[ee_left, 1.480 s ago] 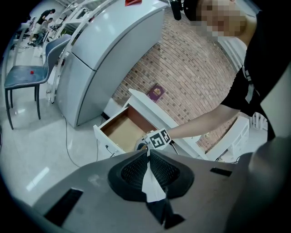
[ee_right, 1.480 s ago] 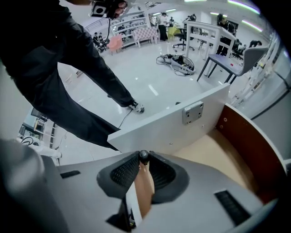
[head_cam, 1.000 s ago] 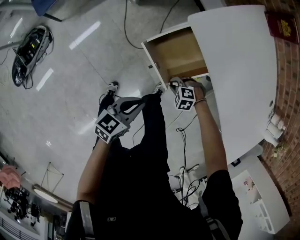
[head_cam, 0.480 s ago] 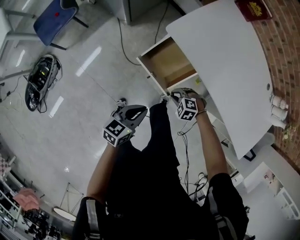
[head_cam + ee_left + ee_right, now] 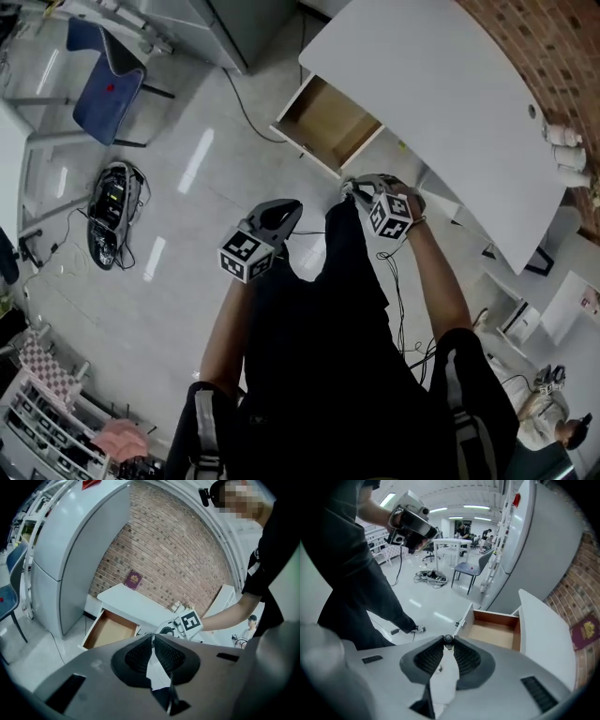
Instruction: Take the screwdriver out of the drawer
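The wooden drawer (image 5: 329, 123) stands pulled out from under the white table (image 5: 450, 103), and its bottom looks bare. In the right gripper view my right gripper (image 5: 448, 641) is shut on a small dark round-ended piece, the screwdriver (image 5: 448, 640) seen end-on; its shaft is hidden. The head view puts that right gripper (image 5: 351, 188) in front of the drawer and well above the floor. To its left, over the floor, my left gripper (image 5: 285, 210) has its jaw tips together with nothing between them. The drawer (image 5: 110, 630) lies beyond it.
A dark red booklet (image 5: 133, 579) lies on the table by the brick wall (image 5: 173, 550). Pale rolls (image 5: 566, 146) sit at the table's far end. On the floor are a blue chair (image 5: 101, 90), a cabled device (image 5: 111, 210) and a grey cabinet (image 5: 234, 23).
Both grippers have risen away from the drawer, the right one turning as it lifts. The drawer and table now look smaller and farther off in the head view.
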Tool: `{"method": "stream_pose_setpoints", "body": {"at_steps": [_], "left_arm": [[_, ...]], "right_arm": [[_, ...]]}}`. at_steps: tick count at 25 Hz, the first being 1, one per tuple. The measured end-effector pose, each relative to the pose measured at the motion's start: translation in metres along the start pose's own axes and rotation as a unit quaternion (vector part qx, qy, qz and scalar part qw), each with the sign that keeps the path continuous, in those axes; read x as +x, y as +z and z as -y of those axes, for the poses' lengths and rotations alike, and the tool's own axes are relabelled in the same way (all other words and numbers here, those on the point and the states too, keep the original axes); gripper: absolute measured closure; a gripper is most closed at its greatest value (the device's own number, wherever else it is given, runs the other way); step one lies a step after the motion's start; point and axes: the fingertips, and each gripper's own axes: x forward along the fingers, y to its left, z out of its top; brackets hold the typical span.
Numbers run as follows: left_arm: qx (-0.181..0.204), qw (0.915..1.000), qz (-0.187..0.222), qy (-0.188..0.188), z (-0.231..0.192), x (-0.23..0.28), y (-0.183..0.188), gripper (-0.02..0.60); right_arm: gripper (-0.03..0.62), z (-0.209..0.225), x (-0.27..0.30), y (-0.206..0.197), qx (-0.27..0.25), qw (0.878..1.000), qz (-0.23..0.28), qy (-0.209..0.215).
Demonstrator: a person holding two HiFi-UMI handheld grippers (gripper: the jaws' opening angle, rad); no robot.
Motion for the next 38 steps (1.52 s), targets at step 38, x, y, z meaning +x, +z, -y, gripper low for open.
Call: {"method": "stream_pose_setpoints", "body": {"at_steps": [38], "left_arm": [[0.083, 0.9907, 0.011, -0.107, 0.026, -0.055, 0.048, 0.554]], "right_arm": [[0.471, -0.035, -0.171, 0.106, 0.353, 0.844, 0.333, -0.228]]}}
